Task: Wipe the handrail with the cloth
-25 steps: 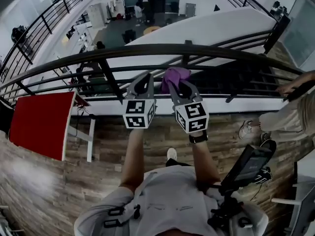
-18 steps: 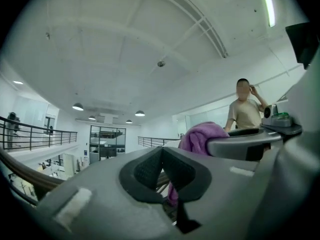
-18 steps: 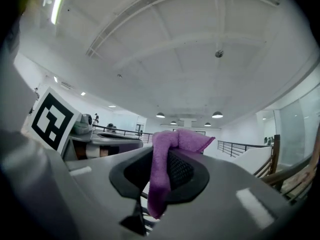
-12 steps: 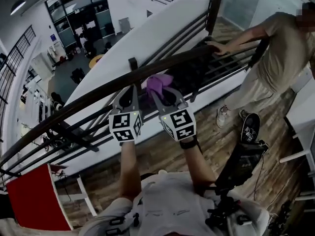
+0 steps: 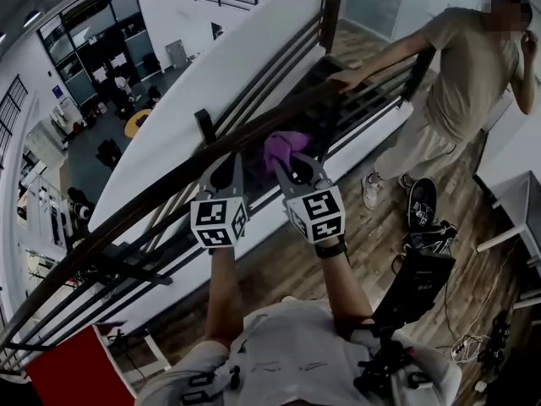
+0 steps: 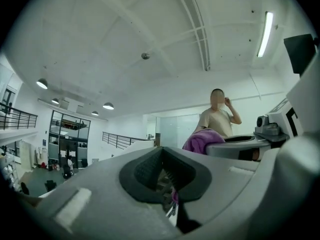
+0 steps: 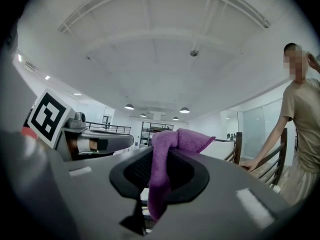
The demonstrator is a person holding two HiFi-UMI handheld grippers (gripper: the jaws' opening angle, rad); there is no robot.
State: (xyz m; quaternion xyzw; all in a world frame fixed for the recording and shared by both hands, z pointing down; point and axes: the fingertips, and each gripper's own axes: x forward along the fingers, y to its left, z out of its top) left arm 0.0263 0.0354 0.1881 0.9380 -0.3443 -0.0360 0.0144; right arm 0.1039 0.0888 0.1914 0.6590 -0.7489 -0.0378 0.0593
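The cloth [image 7: 167,156] is a small purple rag: light, limp and easily crumpled, with nothing to break and little to slip. It will take whatever shape is pressed into it, so it should be held by a pinched fold, leaving a loose wad ahead of the jaws to do the rubbing. That is how it is held here. The right gripper [image 7: 161,159] has its jaws clamped on a hanging fold, and the rest of the cloth bunches out over the tips at 12 o'clock. In the head view the cloth [image 5: 285,146] sits just past the right gripper [image 5: 292,169] at its 12 o'clock, lying over the dark rail [image 5: 169,184], which runs from 7 to 1 o'clock. The wad seems to rest on the rail, though contact cannot be confirmed from this angle. The left gripper [image 5: 226,169] is just beside the right one at its 9 o'clock, tips up at the rail too. In its own view the left gripper [image 6: 161,151] has its jaws drawn together, and the cloth [image 6: 202,140] shows off at 2 o'clock. A person [image 5: 473,66] stands at 2 o'clock with a hand on the rail, well apart from the cloth.
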